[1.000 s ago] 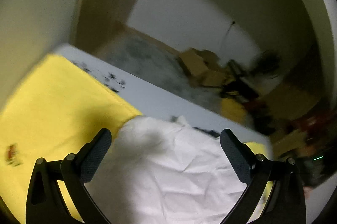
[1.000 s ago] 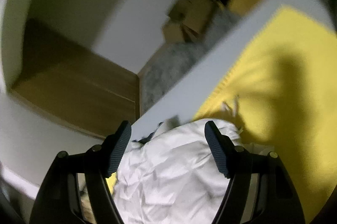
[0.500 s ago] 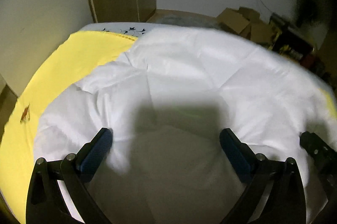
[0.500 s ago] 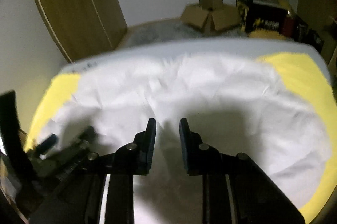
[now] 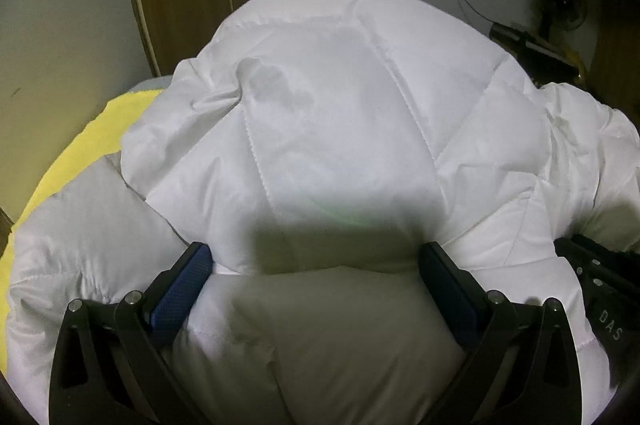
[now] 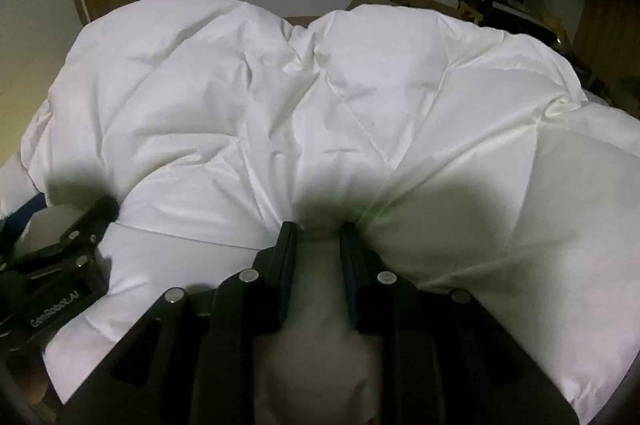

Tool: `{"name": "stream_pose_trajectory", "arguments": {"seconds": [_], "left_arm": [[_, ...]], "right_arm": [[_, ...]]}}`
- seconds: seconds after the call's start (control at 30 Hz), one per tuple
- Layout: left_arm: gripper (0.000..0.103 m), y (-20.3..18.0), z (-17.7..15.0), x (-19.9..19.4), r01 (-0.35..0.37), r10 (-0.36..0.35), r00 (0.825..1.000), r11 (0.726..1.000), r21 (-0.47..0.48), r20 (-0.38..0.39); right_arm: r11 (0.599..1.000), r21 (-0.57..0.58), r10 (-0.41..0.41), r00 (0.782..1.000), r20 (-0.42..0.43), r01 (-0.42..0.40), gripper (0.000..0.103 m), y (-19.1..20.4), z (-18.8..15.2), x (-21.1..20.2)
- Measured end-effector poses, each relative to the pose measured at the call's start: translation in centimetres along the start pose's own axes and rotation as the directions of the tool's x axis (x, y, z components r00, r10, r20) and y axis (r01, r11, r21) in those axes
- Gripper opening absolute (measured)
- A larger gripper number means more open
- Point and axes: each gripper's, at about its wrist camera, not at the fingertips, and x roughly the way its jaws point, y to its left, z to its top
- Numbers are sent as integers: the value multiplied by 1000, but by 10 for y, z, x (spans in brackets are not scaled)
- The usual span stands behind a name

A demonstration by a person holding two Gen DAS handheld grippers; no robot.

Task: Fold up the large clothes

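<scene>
The white quilted garment (image 5: 344, 129) filled most of both views, heaped over the yellow sheet (image 5: 80, 153) at the left edge of the left view. To fold it well, I judged both claws should carry the near hem together, level and taut. My right claw (image 6: 318, 233) had just been closing and pinched a bunch of cloth. My left claw (image 5: 316, 265) stood wide, hem between its pads, ungripped. Both pointed steeply downward.
</scene>
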Motion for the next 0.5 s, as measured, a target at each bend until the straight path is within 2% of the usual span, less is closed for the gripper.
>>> {"name": "stream_pose_trajectory", "arguments": {"seconds": [0.17,0.23,0.3,0.33,0.4,0.43,0.47,0.5], "left_arm": [[103,4,4,1,31,-31,999,999,-14,-12],[103,7,9,-2,63,-63,997,998,-1,-46],[103,20,20,-13,122,-123,990,992,-14,-75],[103,30,28,-25,146,-148,988,988,-41,-52],[103,51,49,-51,130,-130,991,990,-61,8],[103,60,58,-59,120,-118,993,990,-73,27],[103,73,70,-66,110,-107,993,989,-100,42],[103,81,76,-67,95,-90,995,988,-121,43]], "right_arm": [[1000,17,17,1000,18,-18,23,-6,3,9],[1000,15,19,1000,25,-20,23,-3,0,6],[999,-33,6,1000,-31,-7,24,4,0,-2],[1000,-26,2,998,-61,-3,26,2,4,-12],[999,25,40,999,-4,-40,36,-10,15,-46],[999,26,19,998,61,-20,45,-16,23,-70],[999,24,-27,993,117,24,60,-23,29,-84],[993,31,-116,978,174,113,71,-33,37,-98]]}}
